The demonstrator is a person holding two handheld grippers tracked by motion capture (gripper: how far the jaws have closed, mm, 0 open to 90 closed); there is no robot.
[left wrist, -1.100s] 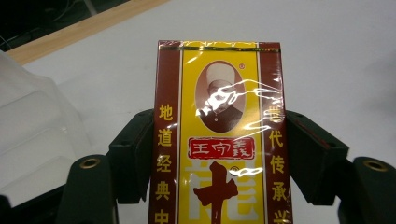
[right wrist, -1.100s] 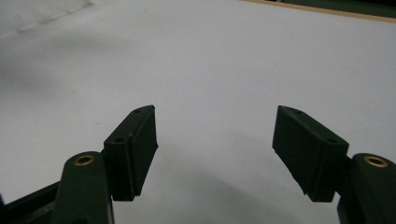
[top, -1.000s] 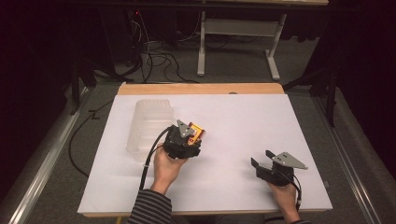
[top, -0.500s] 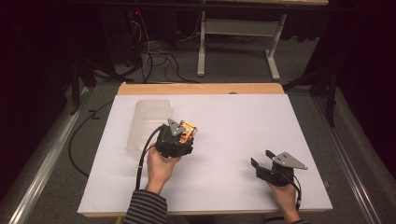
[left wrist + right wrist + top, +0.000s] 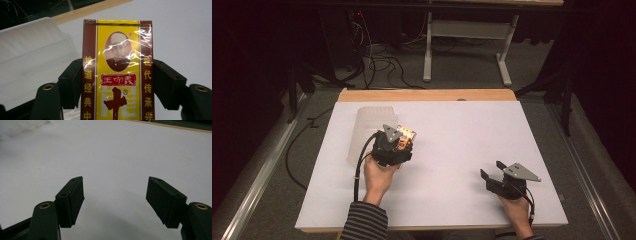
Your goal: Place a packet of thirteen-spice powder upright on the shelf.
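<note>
— Starting at the left, what do you see?
— I see a translucent plastic bin (image 5: 367,131) lying on the white table sheet (image 5: 452,125) at the far left. Just right of it, my left gripper (image 5: 399,145) is clamped on a yellow and dark red packet (image 5: 117,72), both jaws pressing its sides; the packet sits beside the bin, in front of its open side.
— And farther right?
— At the near right, my right gripper (image 5: 493,172) has its jaws spread wide with nothing between them, well apart from the packet, low over bare sheet.
</note>
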